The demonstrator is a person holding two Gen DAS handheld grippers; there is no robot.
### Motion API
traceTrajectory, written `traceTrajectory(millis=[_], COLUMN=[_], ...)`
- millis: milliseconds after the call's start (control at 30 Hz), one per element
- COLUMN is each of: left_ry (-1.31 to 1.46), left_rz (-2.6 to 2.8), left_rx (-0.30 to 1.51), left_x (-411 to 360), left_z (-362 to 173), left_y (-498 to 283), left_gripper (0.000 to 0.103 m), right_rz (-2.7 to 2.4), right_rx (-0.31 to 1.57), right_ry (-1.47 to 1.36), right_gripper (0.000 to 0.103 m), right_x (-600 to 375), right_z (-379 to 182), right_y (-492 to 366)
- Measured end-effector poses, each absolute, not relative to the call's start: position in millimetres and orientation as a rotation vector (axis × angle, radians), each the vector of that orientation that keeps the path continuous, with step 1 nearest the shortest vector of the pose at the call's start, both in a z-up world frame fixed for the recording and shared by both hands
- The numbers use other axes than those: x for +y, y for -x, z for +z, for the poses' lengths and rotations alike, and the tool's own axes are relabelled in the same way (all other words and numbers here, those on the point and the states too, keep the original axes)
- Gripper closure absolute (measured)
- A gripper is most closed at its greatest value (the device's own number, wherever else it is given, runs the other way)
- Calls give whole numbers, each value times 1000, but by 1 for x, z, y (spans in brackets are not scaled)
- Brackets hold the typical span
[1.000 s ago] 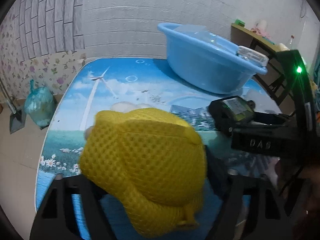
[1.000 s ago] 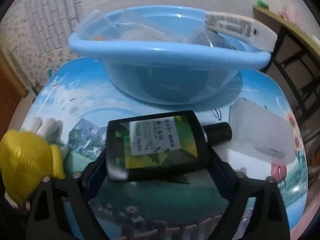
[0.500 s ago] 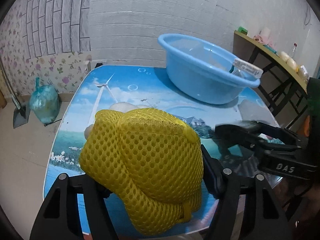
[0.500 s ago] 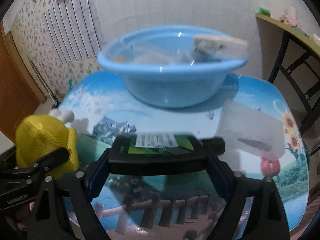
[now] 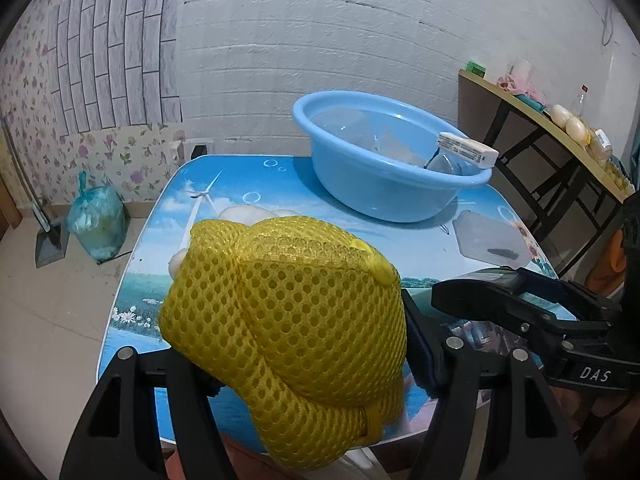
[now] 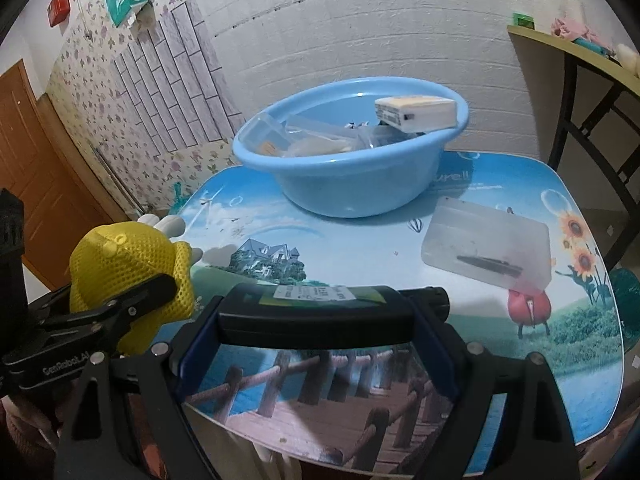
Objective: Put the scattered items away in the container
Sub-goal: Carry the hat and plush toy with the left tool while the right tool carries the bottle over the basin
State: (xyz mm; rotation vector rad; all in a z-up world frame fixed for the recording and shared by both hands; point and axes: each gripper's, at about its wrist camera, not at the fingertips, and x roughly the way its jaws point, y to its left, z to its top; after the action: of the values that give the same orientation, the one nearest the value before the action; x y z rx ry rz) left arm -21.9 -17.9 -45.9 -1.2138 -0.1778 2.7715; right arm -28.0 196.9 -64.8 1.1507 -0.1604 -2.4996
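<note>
My left gripper [image 5: 296,360] is shut on a yellow mesh bag [image 5: 288,320] and holds it above the table's near edge; the bag also shows in the right wrist view [image 6: 128,268]. My right gripper [image 6: 316,328] is shut on a flat black bottle [image 6: 316,312] with a green label, held above the near edge. The blue basin [image 5: 384,176] stands at the far side of the table with a white box [image 5: 466,148] on its rim and clear packets inside; it also shows in the right wrist view [image 6: 348,168]. A frosted plastic case [image 6: 486,248] lies on the table to the right.
The table [image 6: 360,248] has a printed landscape top. A shelf [image 5: 540,120] with small items and a metal frame stand to the right. A tied blue bag [image 5: 96,224] and a dustpan sit on the floor at left. A brick-pattern wall is behind.
Both grippers have lifted and pulled back from the basin with their loads, so the table and the basin now look farther away and lower.
</note>
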Motion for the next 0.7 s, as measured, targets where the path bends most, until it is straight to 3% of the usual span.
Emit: traceTrajectory(millis=[700], left_ry=[1010], left_rz=[2785], left_rx=[-76], left_x=[7], left_z=[12], left_y=[43], left_gripper=[34], right_rz=[-2605], right_rx=[-199], right_ry=[-920], right_gripper=[14], right_x=[235], right_z=[-15], right_y=[34])
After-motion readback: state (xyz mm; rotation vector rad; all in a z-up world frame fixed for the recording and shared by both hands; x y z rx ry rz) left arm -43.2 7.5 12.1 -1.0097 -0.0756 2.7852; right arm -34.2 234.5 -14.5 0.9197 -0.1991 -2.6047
